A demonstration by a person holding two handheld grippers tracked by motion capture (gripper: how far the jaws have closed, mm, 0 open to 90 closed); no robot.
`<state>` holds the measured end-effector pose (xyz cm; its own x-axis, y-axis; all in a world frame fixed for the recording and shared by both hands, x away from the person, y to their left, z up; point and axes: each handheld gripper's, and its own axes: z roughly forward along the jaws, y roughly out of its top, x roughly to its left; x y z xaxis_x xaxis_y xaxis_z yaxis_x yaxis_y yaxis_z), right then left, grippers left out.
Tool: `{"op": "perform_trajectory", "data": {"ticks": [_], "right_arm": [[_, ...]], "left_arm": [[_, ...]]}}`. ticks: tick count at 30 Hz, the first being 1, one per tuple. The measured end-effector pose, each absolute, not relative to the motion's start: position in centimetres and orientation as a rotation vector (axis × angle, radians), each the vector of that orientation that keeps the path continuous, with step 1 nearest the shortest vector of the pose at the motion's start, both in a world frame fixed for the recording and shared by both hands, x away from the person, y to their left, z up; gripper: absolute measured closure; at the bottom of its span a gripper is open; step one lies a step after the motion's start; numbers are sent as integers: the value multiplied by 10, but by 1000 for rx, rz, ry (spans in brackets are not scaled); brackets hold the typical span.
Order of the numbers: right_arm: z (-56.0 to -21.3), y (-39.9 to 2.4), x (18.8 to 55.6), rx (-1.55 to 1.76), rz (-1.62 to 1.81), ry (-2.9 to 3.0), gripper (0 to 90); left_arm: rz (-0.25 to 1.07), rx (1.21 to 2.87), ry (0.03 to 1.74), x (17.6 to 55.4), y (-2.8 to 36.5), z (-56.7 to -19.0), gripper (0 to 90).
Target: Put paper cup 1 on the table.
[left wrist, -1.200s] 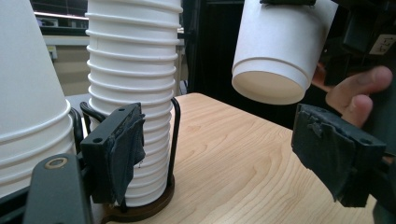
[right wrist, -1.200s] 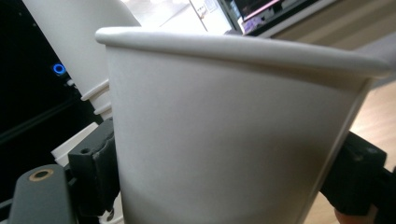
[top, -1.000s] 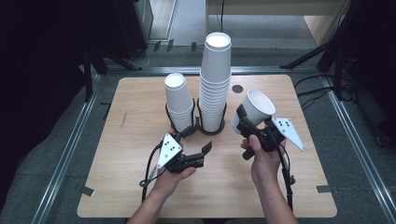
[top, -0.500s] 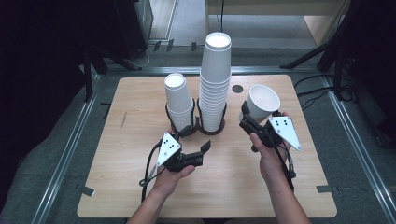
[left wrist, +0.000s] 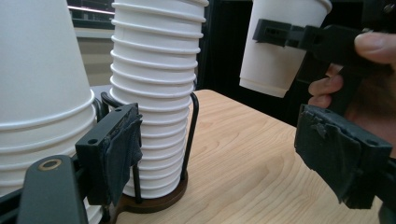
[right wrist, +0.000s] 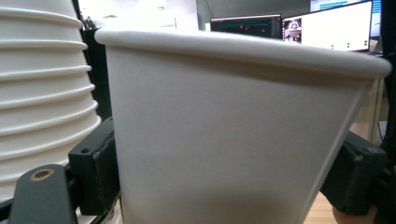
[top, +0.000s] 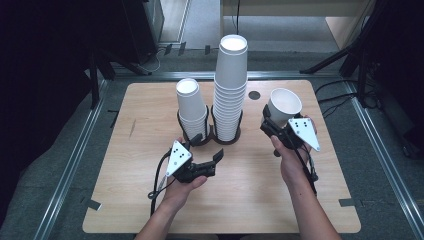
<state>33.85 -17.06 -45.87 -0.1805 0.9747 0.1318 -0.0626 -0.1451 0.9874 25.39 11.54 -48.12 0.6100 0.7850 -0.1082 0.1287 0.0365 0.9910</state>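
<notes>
My right gripper (top: 278, 124) is shut on a single white paper cup (top: 284, 104), held upright above the table's right side; its jaws press both sides of the cup (right wrist: 233, 130). A tall stack of cups (top: 231, 90) and a shorter stack (top: 191, 107) stand in a dark wire holder (top: 220, 141) at the table's middle. In front of the holder my left gripper (top: 216, 162) points at the stacks. Its jaws have just been opening and nothing is between them (left wrist: 224, 154). The left gripper view has the tall stack (left wrist: 154, 93) ahead and the held cup (left wrist: 280, 51) at upper right.
The wooden table (top: 150, 200) has a small round dark hole (top: 254, 94) behind the tall stack. Metal rails (top: 70, 175) run along both sides of the table. Dark stands and cables (top: 350, 75) sit on the floor at the right.
My right hand has shifted a little to the right and down with the cup in its grip. The left hand has stayed in place.
</notes>
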Motion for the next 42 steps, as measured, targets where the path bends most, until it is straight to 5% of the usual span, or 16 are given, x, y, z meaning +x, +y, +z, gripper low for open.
{"op": "perform_trajectory", "data": {"ticks": [21, 42], "right_arm": [[-494, -185, 399, 1271, 1355, 1252, 143], [-515, -183, 416, 1307, 1300, 1341, 140]], "left_arm": [[594, 1461, 849, 258, 123, -481, 147], [594, 1471, 863, 259, 123, -480, 147]]}}
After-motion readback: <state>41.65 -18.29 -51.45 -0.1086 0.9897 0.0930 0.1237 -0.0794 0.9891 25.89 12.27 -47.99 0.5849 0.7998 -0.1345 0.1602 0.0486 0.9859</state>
